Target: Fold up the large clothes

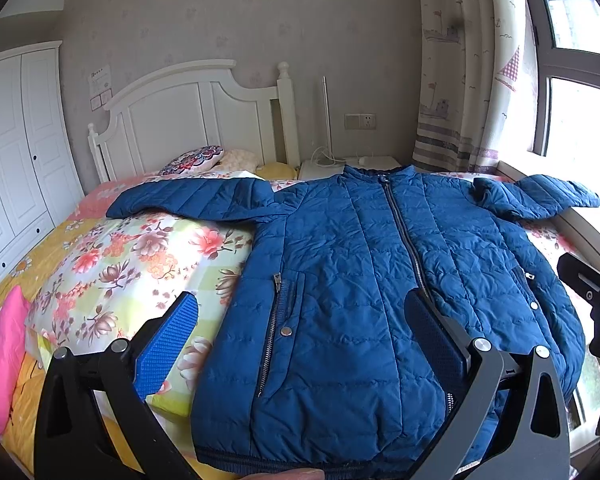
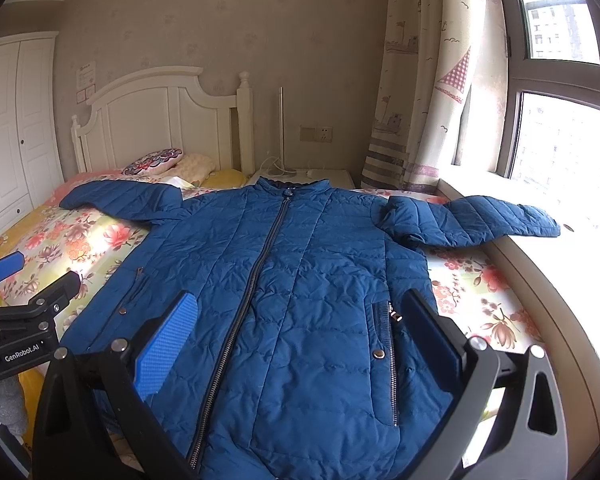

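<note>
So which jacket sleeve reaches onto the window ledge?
The right-hand sleeve of the blue quilted jacket; its cuff rests on the pale window ledge. The other sleeve lies on the floral bedding.

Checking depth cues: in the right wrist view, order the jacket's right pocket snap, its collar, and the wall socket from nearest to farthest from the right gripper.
From the right gripper:
1. Pocket snap, low, beside the right finger.
2. Collar, at the jacket's far end.
3. Wall socket, on the back wall.
</note>
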Demonstrator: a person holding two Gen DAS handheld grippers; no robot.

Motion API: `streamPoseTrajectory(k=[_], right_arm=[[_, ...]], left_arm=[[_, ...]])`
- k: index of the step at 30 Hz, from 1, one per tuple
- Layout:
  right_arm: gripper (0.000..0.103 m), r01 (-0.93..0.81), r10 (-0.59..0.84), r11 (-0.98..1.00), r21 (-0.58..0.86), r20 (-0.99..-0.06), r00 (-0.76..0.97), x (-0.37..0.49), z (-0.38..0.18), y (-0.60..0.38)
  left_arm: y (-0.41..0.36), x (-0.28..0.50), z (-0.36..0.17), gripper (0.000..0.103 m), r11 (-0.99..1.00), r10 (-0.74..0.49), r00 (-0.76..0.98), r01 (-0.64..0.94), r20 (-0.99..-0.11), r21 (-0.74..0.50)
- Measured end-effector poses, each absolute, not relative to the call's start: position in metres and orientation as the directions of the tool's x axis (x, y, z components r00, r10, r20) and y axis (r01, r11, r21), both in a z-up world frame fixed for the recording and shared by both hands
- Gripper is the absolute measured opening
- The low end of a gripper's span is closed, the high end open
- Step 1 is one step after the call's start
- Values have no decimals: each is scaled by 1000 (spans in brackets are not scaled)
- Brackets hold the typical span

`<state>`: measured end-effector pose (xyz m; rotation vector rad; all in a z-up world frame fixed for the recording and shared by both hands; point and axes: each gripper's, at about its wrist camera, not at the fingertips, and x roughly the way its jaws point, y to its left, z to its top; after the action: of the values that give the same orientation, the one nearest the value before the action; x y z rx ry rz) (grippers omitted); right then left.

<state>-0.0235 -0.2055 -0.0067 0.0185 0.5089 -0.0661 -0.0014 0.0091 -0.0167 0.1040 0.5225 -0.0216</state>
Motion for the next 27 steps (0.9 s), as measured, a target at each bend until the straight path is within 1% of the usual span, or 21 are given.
streamPoseTrajectory(k=[27], right_arm=[[101, 73, -65, 997, -3, -498, 865, -22, -9, -206]], left_arm=[[2, -1, -21, 99, 993, 5, 857, 56, -515, 102]])
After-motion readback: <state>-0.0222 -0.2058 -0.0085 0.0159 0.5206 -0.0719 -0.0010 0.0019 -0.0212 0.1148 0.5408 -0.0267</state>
